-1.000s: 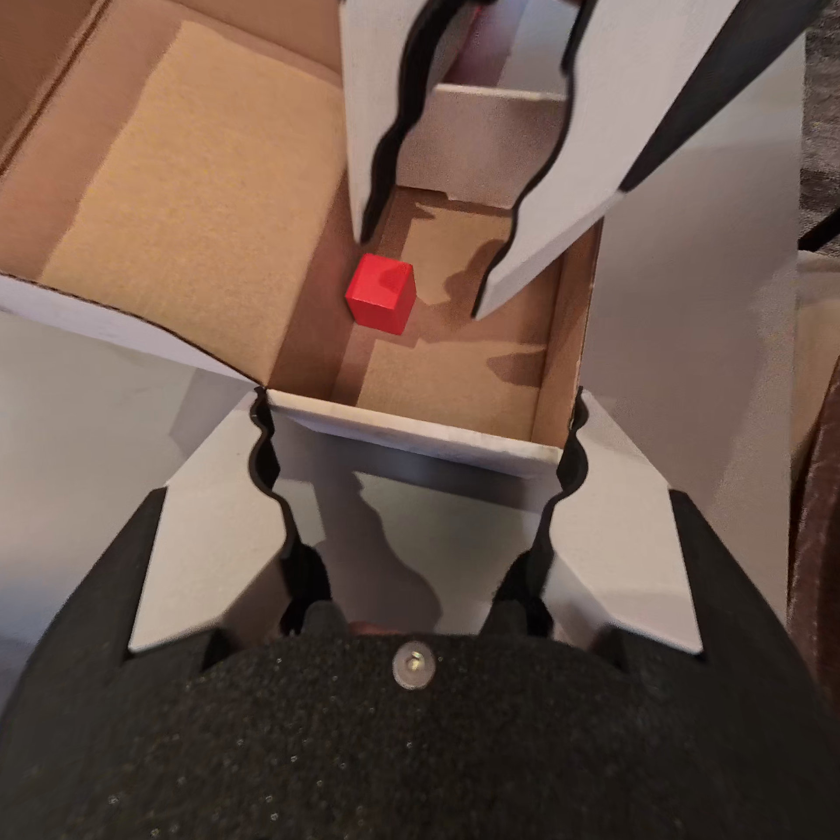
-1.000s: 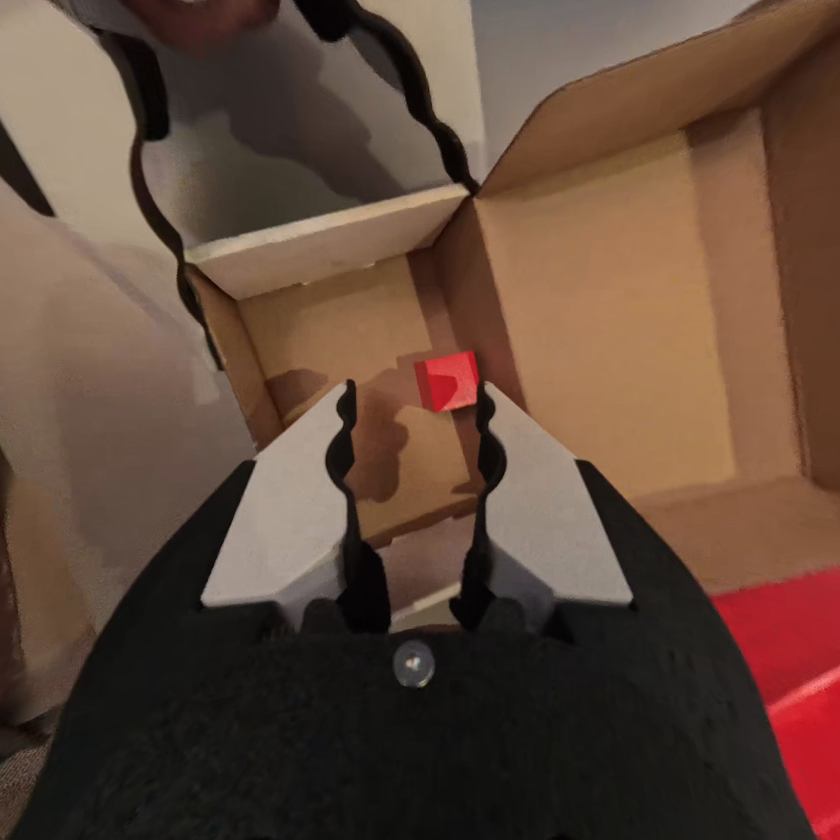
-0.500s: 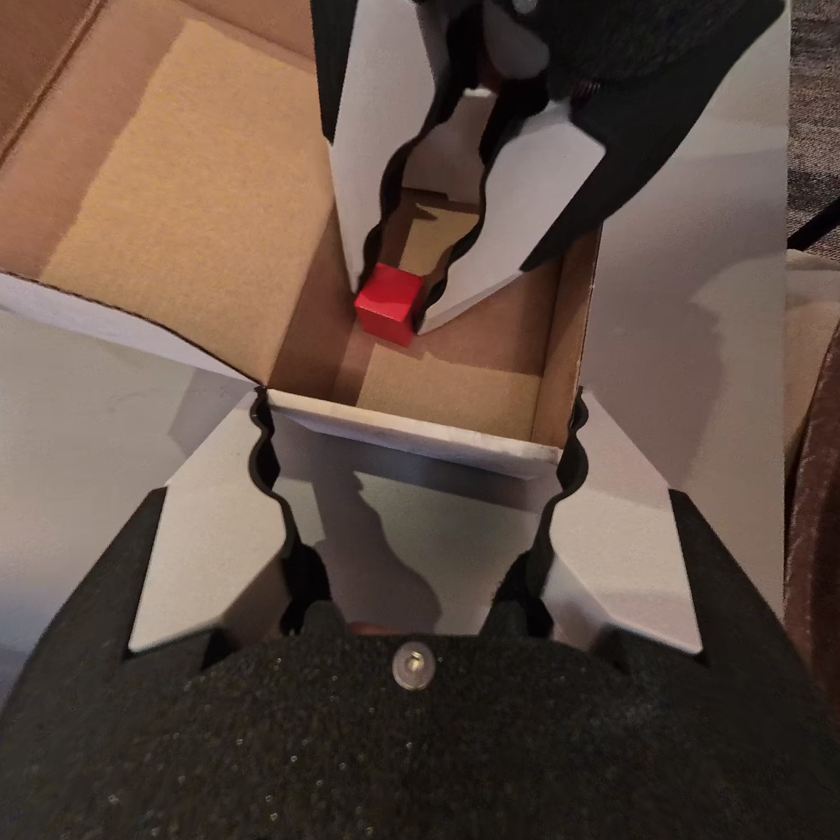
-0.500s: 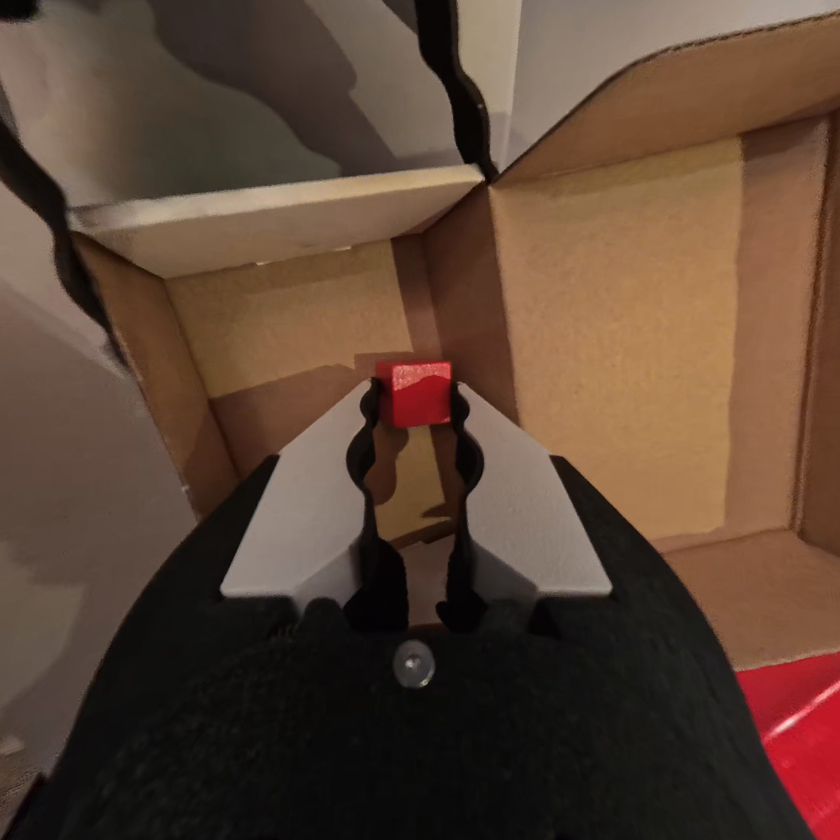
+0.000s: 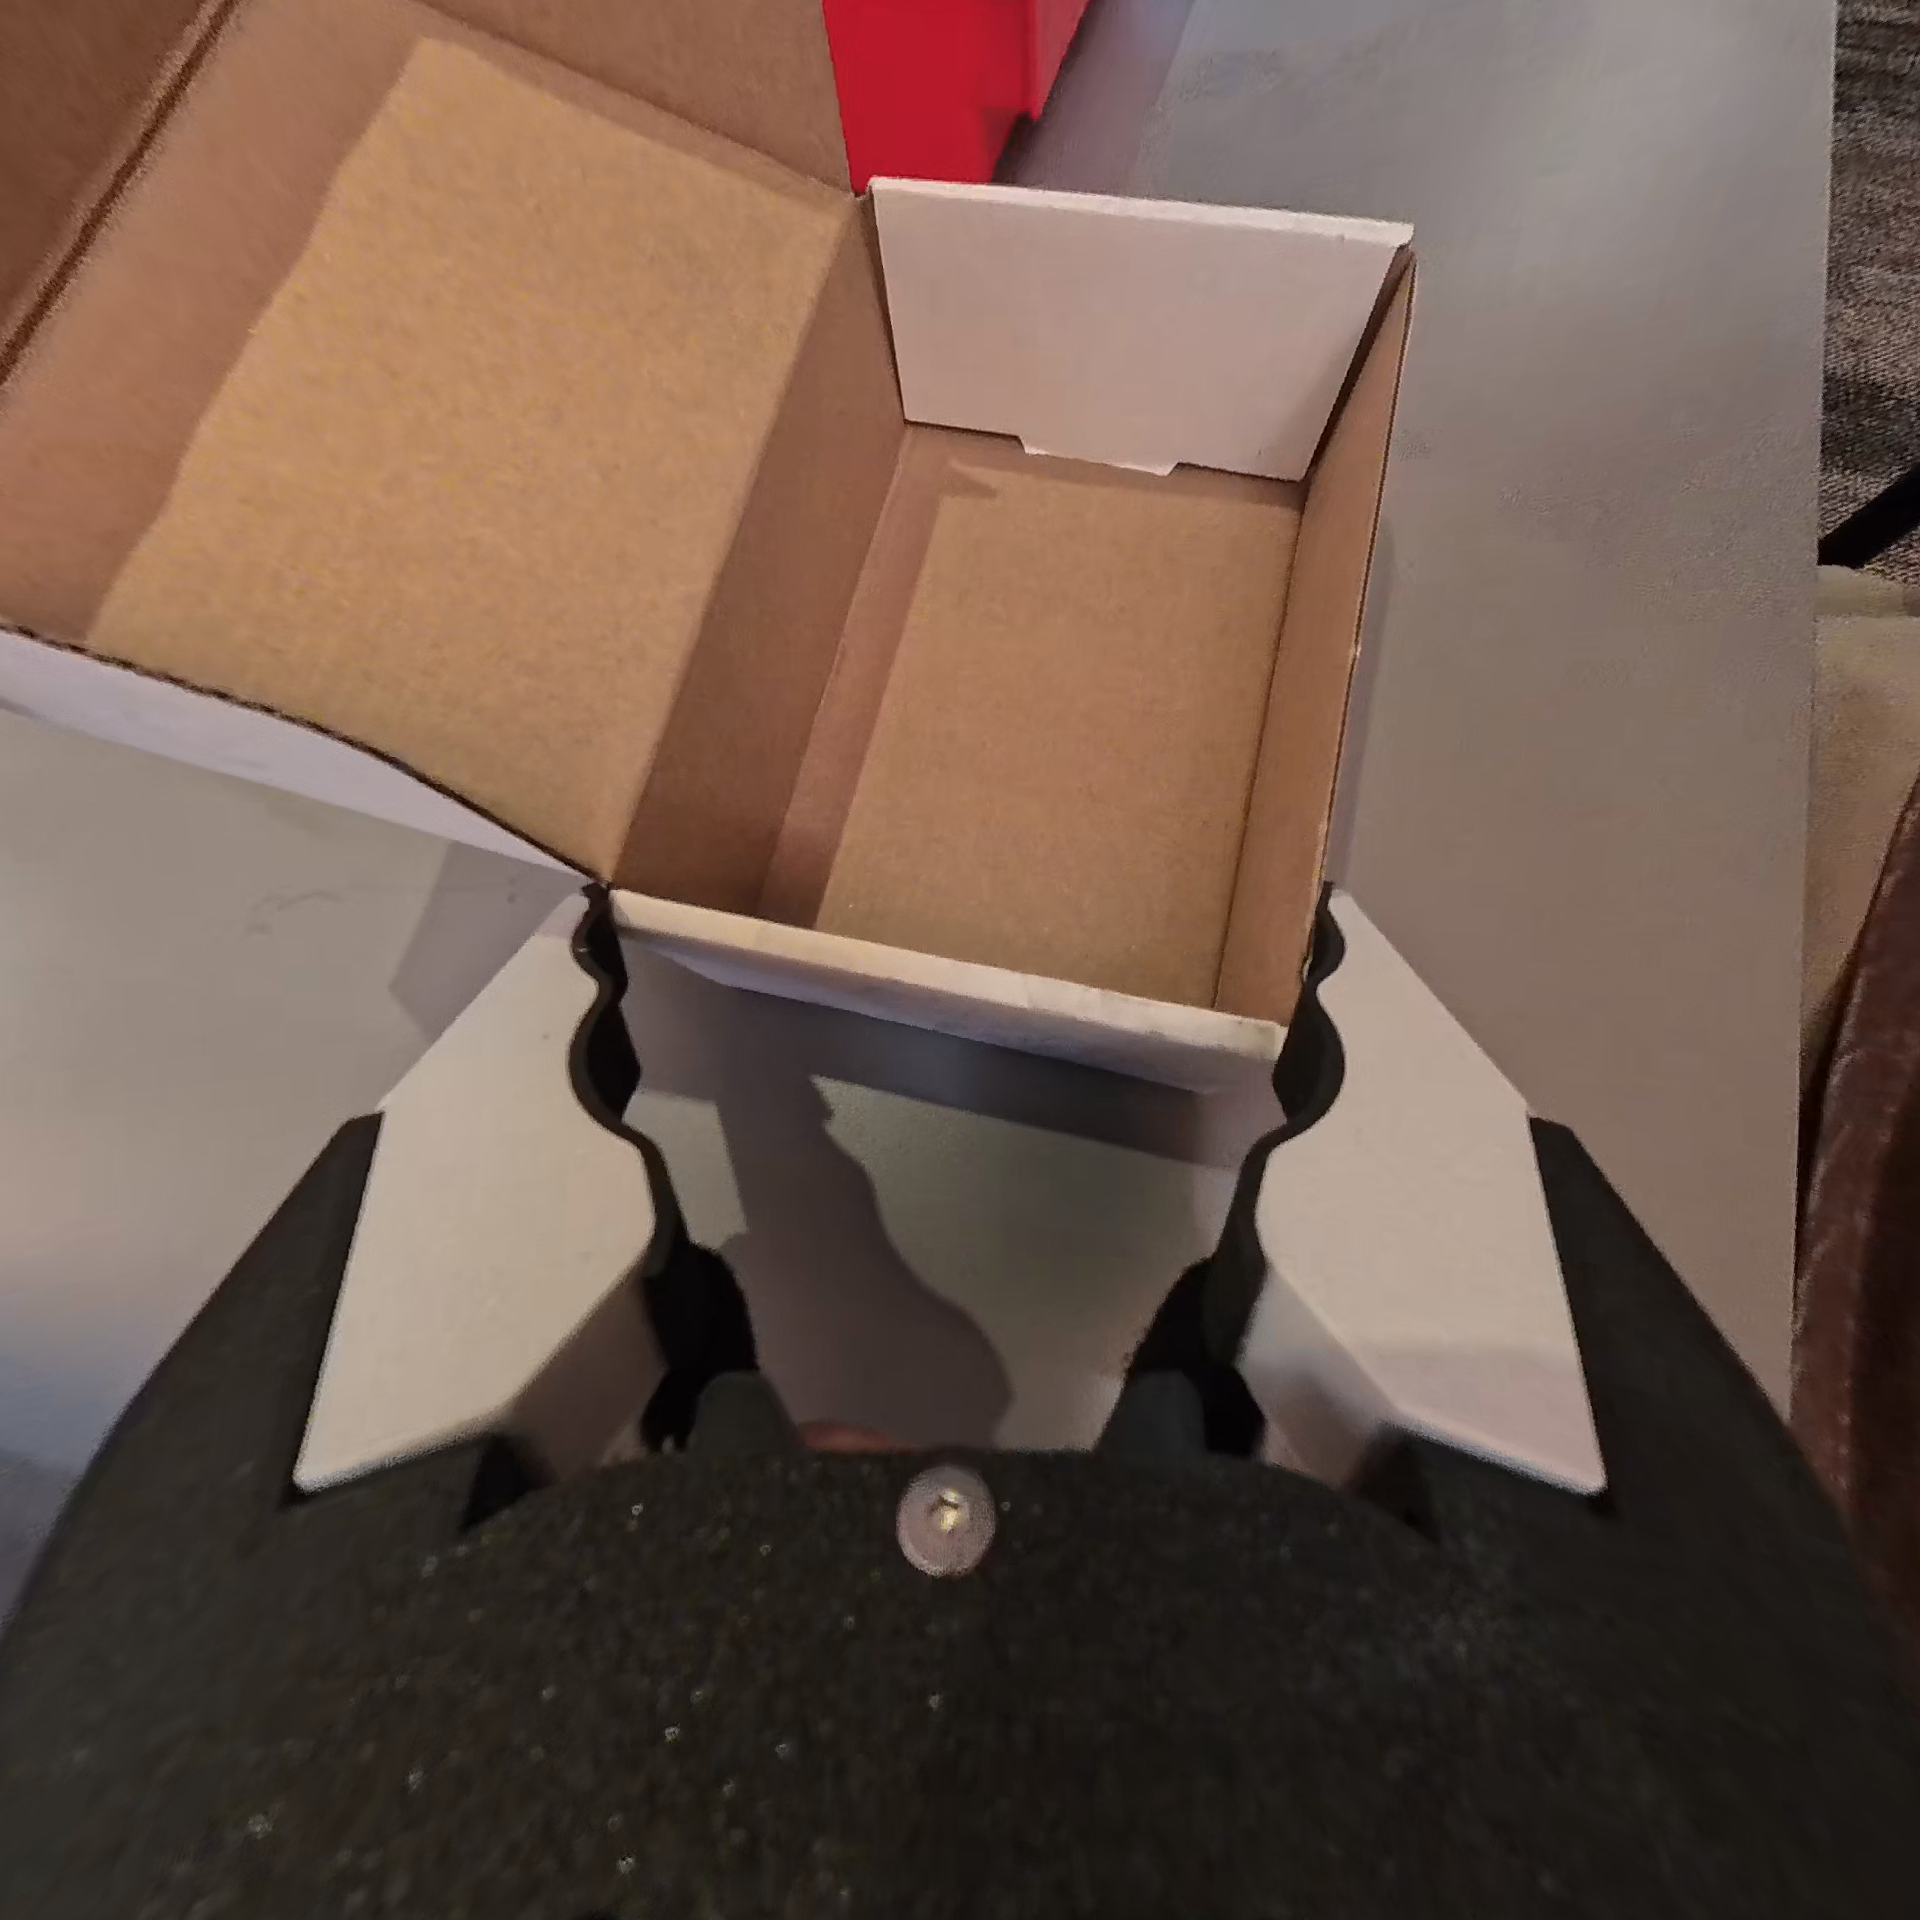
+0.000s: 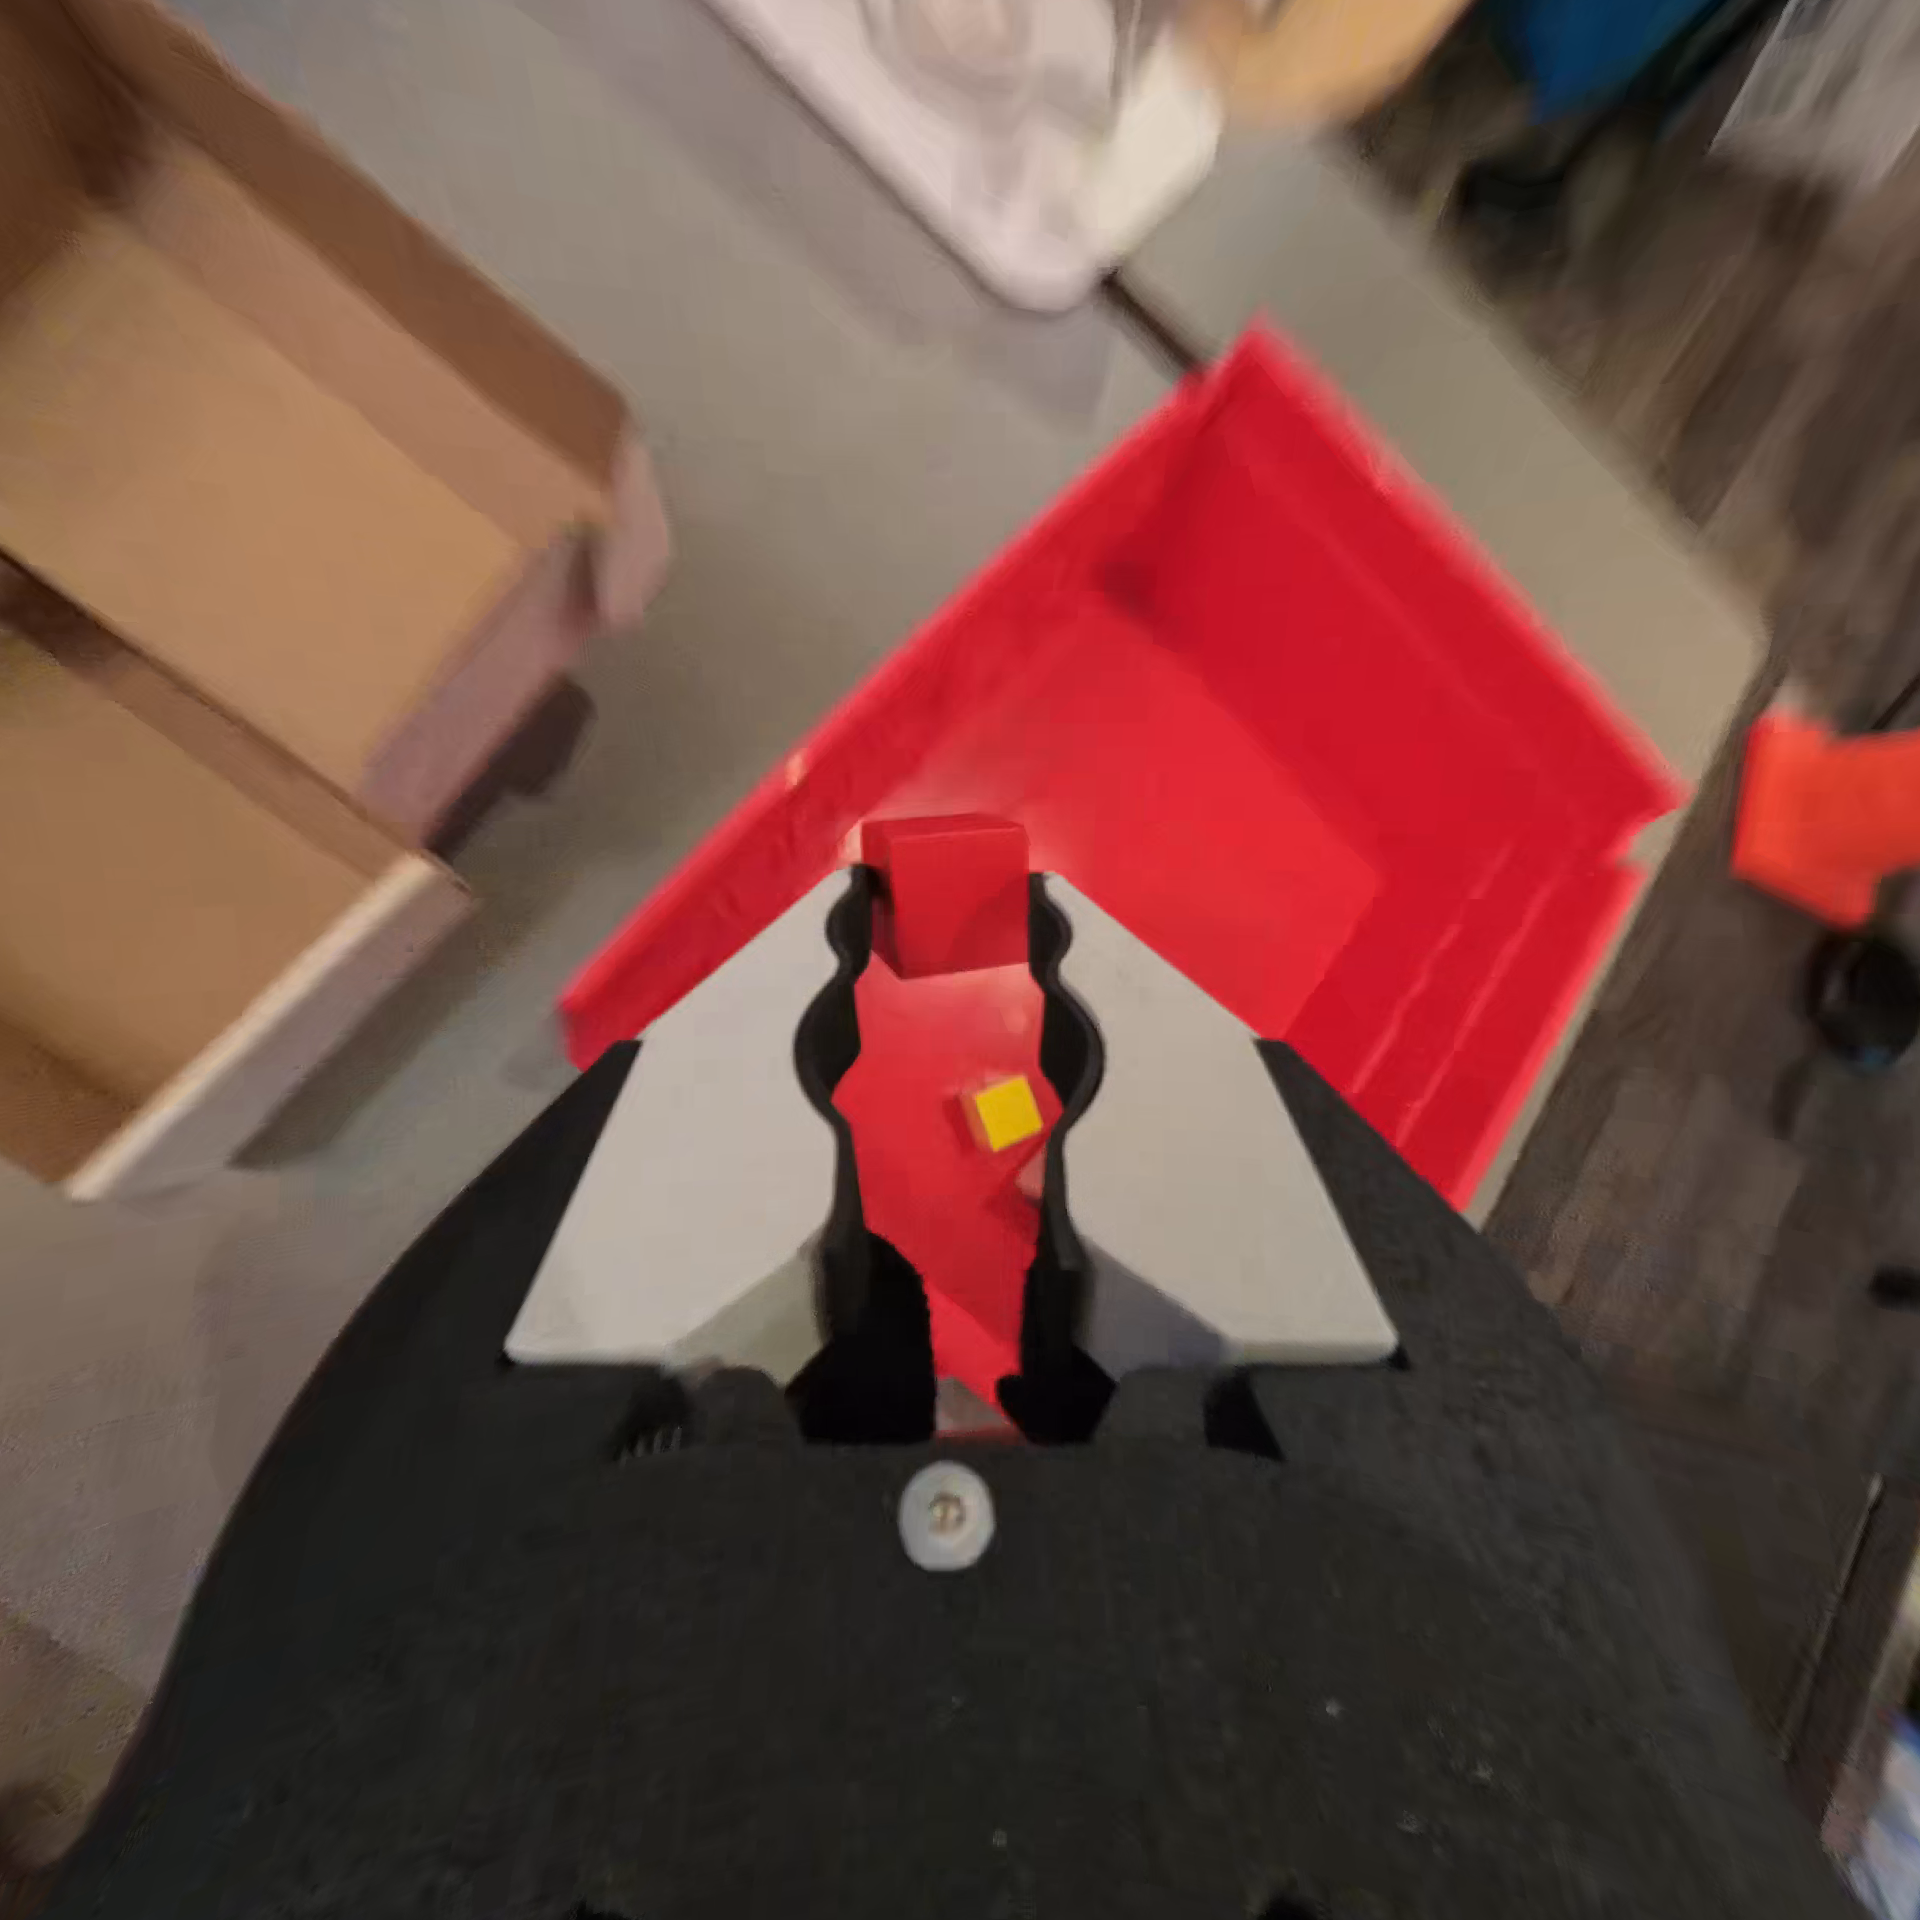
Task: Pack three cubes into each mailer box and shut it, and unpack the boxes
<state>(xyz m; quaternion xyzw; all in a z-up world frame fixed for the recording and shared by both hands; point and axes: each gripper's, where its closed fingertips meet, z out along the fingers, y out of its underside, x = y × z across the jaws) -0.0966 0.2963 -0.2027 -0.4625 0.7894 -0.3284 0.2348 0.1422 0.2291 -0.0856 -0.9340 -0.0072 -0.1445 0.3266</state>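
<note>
The open mailer box (image 5: 935,997) stands on the grey table with nothing in it; its lid (image 5: 436,436) lies open to the left. My left gripper (image 5: 951,966) is open wide, its fingertips at the two near corners of the box's front wall. My right gripper (image 6: 948,883) is shut on a red cube (image 6: 948,894) and holds it above the red bin (image 6: 1299,727). A yellow cube (image 6: 1004,1114) lies on the bin's floor, seen between the fingers. The mailer box (image 6: 239,623) shows at the left of the right wrist view.
The red bin (image 5: 935,83) stands just behind the box in the left wrist view. The table's edge (image 5: 1808,520) runs down the right side, with dark floor beyond. An orange object (image 6: 1829,821) lies off the table to the right. A white container (image 6: 997,135) stands at the back. The tips of one gripper are about 30 centimetres away from the tips of the other.
My right gripper closed on the red cube inside the box, lifted it out and swung right over the red bin. The box now holds nothing. My left gripper stayed put.
</note>
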